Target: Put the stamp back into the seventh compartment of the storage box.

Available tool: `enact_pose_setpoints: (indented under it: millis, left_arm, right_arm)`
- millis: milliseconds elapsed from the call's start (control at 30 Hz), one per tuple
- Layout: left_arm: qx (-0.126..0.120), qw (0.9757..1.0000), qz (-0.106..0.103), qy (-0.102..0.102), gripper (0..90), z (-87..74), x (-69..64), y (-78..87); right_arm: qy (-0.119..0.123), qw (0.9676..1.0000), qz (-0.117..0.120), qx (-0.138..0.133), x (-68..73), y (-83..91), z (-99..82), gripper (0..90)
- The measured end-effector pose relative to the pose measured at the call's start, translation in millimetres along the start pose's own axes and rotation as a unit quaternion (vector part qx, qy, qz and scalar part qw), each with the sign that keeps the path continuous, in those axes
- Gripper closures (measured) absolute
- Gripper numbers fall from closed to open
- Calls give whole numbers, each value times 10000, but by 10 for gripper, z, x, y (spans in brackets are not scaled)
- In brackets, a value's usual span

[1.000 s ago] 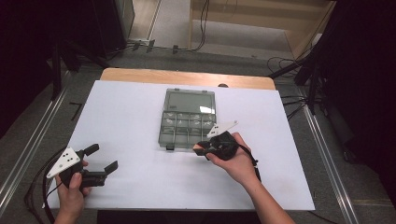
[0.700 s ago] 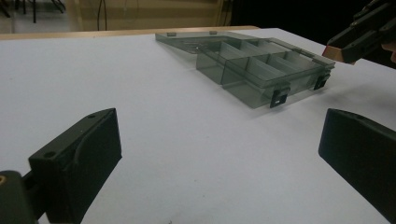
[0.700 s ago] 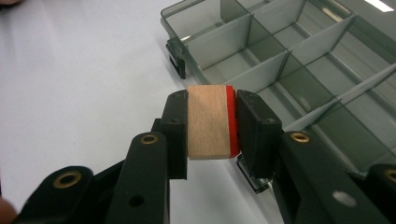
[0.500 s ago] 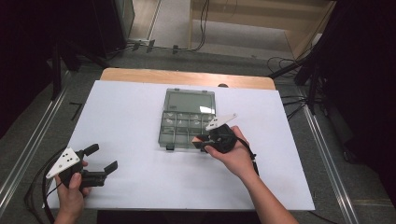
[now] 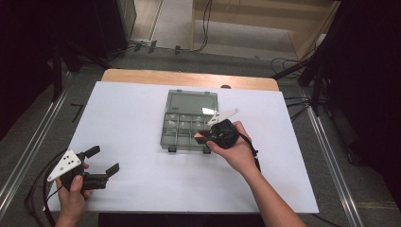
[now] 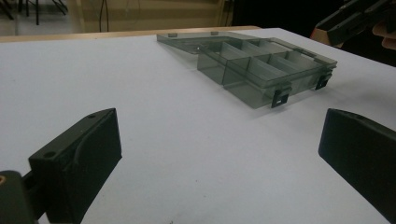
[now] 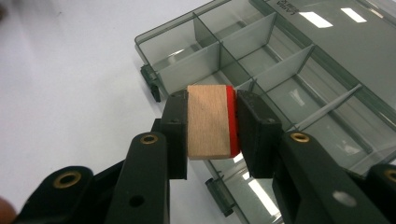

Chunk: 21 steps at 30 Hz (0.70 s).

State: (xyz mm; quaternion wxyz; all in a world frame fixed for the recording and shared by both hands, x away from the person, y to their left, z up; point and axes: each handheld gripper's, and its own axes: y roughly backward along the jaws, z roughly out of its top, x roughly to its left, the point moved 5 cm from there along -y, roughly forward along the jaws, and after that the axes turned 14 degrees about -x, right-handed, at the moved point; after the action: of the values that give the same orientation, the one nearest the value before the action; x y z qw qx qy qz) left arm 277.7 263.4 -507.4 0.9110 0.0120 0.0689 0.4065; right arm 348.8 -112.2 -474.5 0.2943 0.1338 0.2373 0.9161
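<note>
Wooden block with one red face sits clamped in right gripper fingers above the smoky organiser box's front compartments; left gripper fingers gape empty, well left of it.

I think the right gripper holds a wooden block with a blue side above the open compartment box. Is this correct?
Not quite: the side is red, not blue. The right gripper view shows the right gripper shut on the wooden block with a red side, above the open compartment box.
</note>
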Motion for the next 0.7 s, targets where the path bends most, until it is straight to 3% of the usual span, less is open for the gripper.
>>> enact_pose_setpoints:
  millis: [700]
  left_arm:
    - [-38,10000,10,-8,0,5,4,4]
  right_arm:
    - [-40,9995,-125,276,-124,-232,-29,646]
